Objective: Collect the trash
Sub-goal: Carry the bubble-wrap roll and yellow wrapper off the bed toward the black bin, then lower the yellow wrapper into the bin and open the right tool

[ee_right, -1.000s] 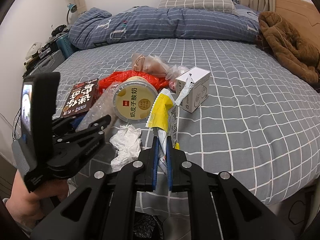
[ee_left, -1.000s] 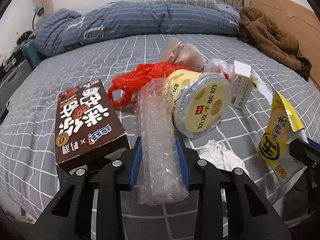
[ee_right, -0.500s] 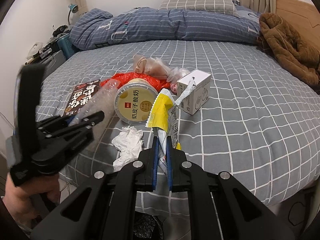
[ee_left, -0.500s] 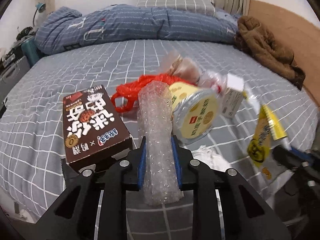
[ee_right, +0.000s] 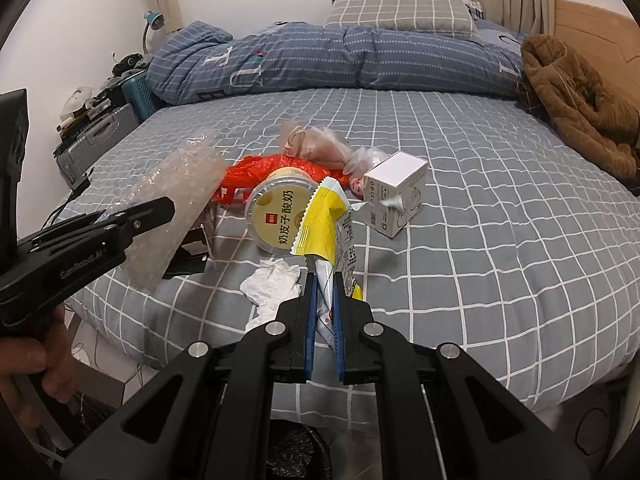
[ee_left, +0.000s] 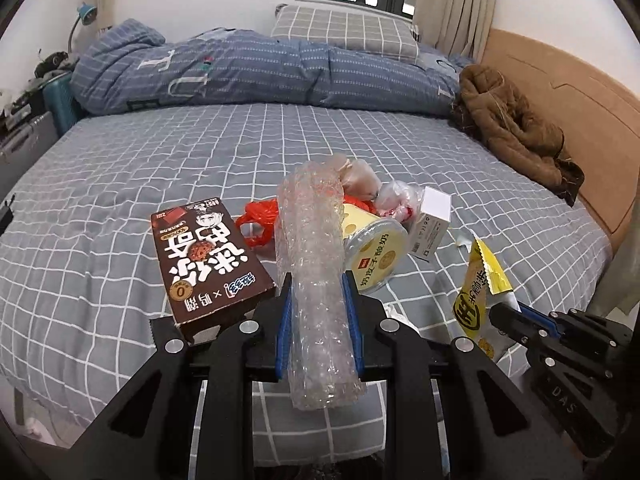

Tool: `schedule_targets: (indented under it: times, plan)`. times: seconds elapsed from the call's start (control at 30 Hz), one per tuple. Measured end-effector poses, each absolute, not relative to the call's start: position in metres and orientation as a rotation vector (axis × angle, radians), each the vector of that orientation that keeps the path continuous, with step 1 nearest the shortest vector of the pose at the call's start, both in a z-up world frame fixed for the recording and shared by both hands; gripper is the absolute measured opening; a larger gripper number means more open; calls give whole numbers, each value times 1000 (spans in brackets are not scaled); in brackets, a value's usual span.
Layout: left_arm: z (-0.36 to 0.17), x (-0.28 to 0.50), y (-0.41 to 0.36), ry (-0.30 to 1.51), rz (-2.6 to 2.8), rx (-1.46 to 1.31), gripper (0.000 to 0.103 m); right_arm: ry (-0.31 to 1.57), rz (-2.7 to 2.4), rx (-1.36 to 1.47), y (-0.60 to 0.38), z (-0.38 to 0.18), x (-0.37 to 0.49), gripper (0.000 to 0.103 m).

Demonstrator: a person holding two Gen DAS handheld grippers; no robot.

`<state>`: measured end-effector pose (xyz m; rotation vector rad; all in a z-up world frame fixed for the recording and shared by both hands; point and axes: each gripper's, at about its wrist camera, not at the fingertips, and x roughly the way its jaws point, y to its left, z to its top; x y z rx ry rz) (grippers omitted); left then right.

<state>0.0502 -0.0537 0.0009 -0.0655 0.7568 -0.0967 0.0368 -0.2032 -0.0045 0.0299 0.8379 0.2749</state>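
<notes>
Clear bubble-wrap roll (ee_left: 320,280) sits clamped between the left gripper (ee_left: 318,300) jaws, which just closed on it; right gripper (ee_right: 324,292) jaws pinch a yellow snack wrapper (ee_right: 320,224).

Left gripper (ee_left: 318,312) clamped on bubble wrap roll (ee_left: 316,280), brown box (ee_left: 208,264) beside, checked bed (ee_left: 120,184)

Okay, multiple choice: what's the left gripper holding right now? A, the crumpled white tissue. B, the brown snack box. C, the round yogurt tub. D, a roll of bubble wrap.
D: the left gripper is closed on the bubble wrap, its blue pads pressing both sides, while the brown snack box, yogurt tub and tissue lie on the bed.
</notes>
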Motion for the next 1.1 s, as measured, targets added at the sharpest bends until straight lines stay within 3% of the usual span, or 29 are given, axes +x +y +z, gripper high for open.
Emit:
schedule_targets:
  times: [1.1]
  plan:
    - [0, -39, -10, 772, -43, -88, 22, 803, 291, 8, -186, 7, -28, 7]
